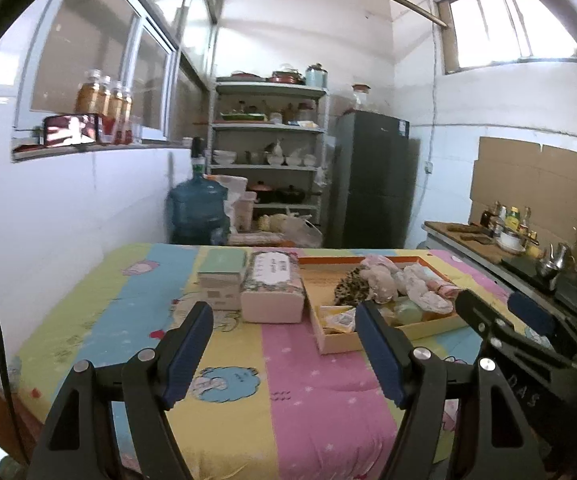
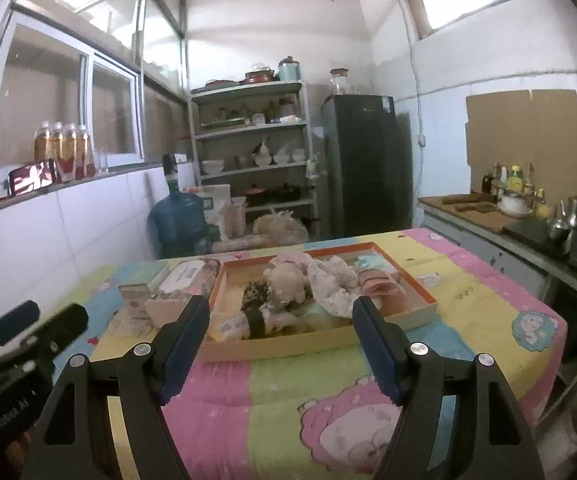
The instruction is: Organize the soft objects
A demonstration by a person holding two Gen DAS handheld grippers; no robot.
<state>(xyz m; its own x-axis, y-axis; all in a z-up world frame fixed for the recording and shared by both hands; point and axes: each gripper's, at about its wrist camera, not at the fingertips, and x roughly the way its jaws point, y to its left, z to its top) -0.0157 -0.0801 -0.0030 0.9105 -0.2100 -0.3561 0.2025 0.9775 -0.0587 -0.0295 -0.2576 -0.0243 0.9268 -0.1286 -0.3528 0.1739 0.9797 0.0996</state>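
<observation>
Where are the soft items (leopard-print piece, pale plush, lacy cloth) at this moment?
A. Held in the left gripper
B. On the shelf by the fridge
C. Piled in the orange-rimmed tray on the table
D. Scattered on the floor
C: the soft items lie heaped inside the orange-rimmed tray, with both grippers open and empty in front of it.

1. My left claw (image 1: pixel 284 320) hangs above the near part of the table (image 1: pixel 128 280), its blue-padded jaws spread wide with nothing between them.
2. My right claw (image 2: pixel 280 316) hangs above the table too, jaws likewise wide and empty.
3. Both claws point forward and slightly downward over the table.
4. They sit side by side, close together, each showing at the edge of the other's view.
</observation>
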